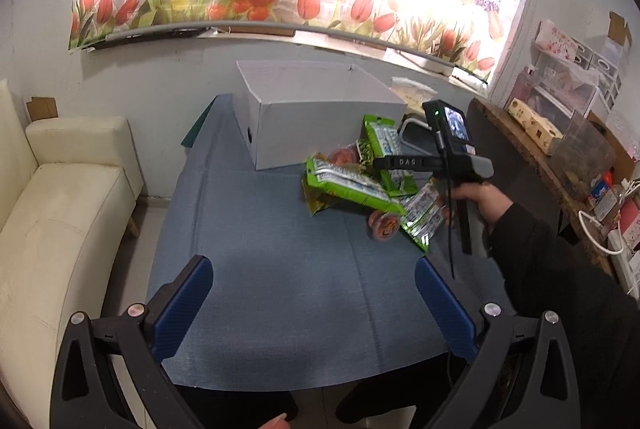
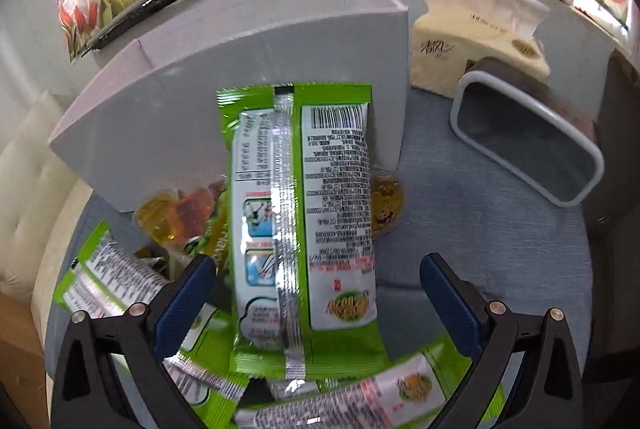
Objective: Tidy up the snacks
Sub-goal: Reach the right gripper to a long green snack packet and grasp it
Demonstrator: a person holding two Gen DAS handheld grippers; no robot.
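Several green snack packets (image 1: 352, 185) and small orange jelly cups (image 1: 383, 225) lie in a heap on the blue table (image 1: 280, 269), in front of a grey open box (image 1: 320, 109). My left gripper (image 1: 314, 281) is open and empty over the near part of the table. My right gripper (image 2: 316, 277) is open, its blue fingers (image 2: 188, 293) either side of a green packet (image 2: 304, 205) that leans back-side up against the grey box (image 2: 180, 97). More packets (image 2: 112, 277) and jelly cups (image 2: 386, 205) lie around it. The right gripper also shows in the left wrist view (image 1: 400, 163).
A grey-rimmed bin (image 2: 528, 145) lies on its side at the right, with a tissue box (image 2: 472, 41) behind it. A cream sofa (image 1: 60, 213) stands left of the table. Cluttered shelves (image 1: 568, 117) line the right wall.
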